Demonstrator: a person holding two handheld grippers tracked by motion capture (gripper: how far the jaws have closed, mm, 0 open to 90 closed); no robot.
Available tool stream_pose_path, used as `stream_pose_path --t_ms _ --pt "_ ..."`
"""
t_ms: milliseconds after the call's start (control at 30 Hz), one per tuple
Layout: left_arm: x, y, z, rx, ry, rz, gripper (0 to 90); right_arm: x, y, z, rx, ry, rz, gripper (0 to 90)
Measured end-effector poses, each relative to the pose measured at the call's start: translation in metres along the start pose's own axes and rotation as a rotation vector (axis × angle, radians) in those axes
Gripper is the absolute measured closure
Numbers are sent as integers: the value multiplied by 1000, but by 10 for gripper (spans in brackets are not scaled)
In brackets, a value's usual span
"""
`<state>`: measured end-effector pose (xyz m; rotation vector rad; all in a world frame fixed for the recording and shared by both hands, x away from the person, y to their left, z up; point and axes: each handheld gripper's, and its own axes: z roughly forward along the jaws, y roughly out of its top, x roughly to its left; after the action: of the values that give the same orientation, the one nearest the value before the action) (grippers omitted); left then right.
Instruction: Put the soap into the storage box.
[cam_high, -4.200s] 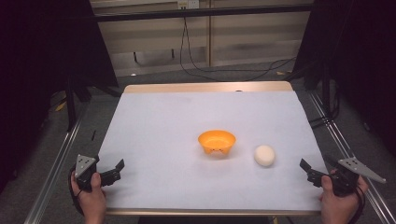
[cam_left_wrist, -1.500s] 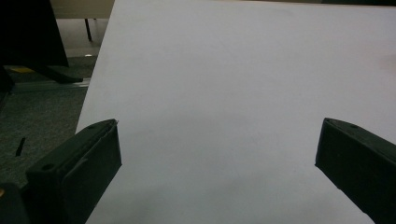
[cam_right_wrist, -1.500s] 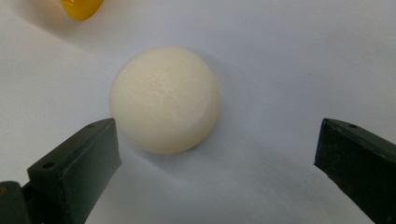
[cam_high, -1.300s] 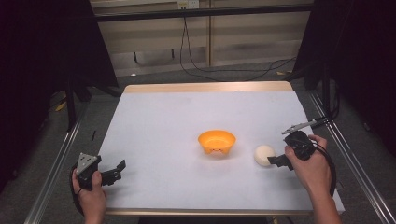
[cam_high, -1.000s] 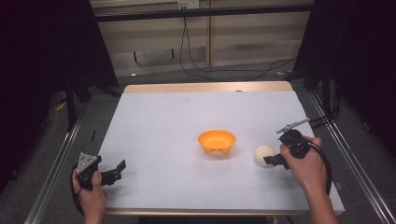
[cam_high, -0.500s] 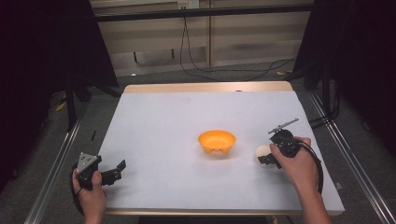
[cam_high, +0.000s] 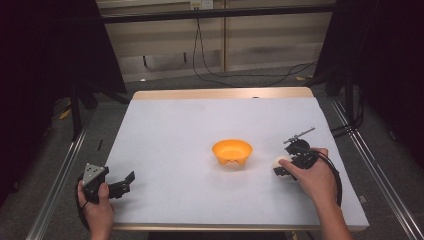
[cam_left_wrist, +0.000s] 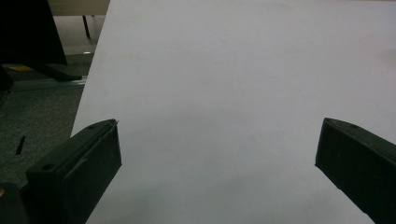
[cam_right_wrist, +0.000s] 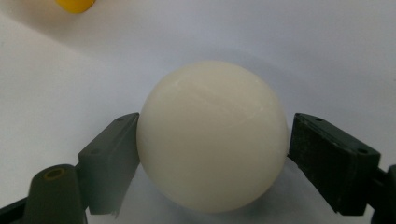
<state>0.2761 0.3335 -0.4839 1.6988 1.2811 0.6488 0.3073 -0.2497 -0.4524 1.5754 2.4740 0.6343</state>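
A cream-white egg-shaped ball (cam_high: 279, 161) lies on the white table (cam_high: 190, 125), right of an orange bowl (cam_high: 232, 151). My right gripper (cam_high: 280, 168) reaches it from the right. In the right gripper view the ball (cam_right_wrist: 210, 135) sits between the jaws of the right gripper (cam_right_wrist: 212, 154). One jaw touches it and the other stands a sliver off, so the gripper is open around it. The bowl's edge (cam_right_wrist: 74, 4) peeks in at the top left. My left gripper (cam_high: 125, 184) rests open at the table's front left, and in its own view the left gripper (cam_left_wrist: 217, 154) spans bare tabletop.
Metal rails (cam_high: 55, 185) run along both sides of the table above a dark carpeted floor. Cables (cam_high: 220, 70) lie on the floor behind the far edge. Open tabletop stretches between the bowl and the left gripper.
My right hand has come in from the table's right front corner and slid left and down to the ball, bringing its jaws around it. The left gripper has stayed put.
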Motion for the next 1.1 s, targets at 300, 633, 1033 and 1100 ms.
stream_pose_path --t_ms 300,633,1033,1100 --pt "0 0 0 4 -3 -4 0 0 1 2 42 24 -7 237" --pt "0 0 0 4 -1 0 0 -2 0 -9 13 16 -14 237" --pt "0 0 0 3 0 2 0 -1 10 -23 -29 39 -47 237" --pt "0 0 0 2 0 4 0 -1 13 -26 -34 45 -51 238"
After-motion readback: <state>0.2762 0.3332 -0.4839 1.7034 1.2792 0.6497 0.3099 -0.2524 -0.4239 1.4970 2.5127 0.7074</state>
